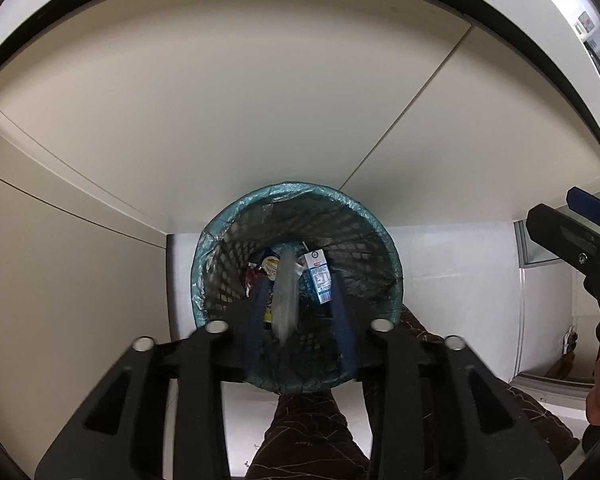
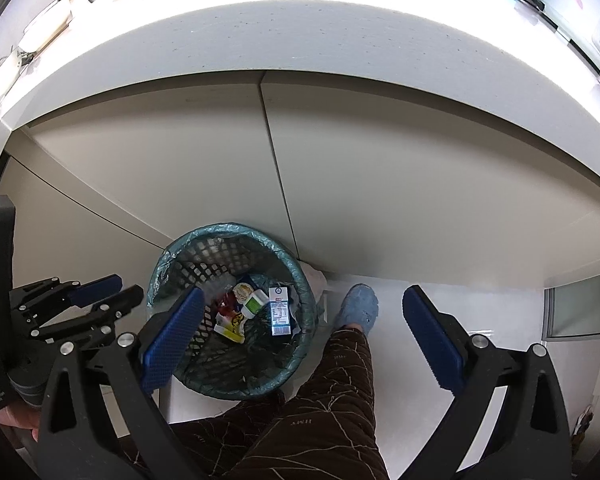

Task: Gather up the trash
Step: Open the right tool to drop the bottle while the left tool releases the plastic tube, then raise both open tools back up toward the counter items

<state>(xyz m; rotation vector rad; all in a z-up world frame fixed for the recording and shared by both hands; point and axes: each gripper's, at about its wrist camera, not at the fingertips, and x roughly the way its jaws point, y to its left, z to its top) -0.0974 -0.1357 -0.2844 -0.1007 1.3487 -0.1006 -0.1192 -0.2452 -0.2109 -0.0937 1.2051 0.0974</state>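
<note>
My left tongs (image 1: 298, 300) hang over the mouth of the mesh wastebasket (image 1: 380, 232), parted a little, with a translucent plastic wrapper (image 1: 286, 296) between the blue pads; I cannot tell whether it is pinched or already falling. My right tongs (image 2: 300, 334) are spread wide and hold nothing, off beside the basket above the floor (image 2: 388, 292). Inside the green liner (image 2: 300, 276) lie a milk carton (image 2: 280, 312), a small white bottle (image 2: 254, 304) and bright wrappers (image 2: 230, 320). The basket stands on the floor against the cabinet doors (image 2: 340, 184) under the bench (image 2: 300, 40). I judge the light wrapper could cling to a pad or drift over the rim.
</note>
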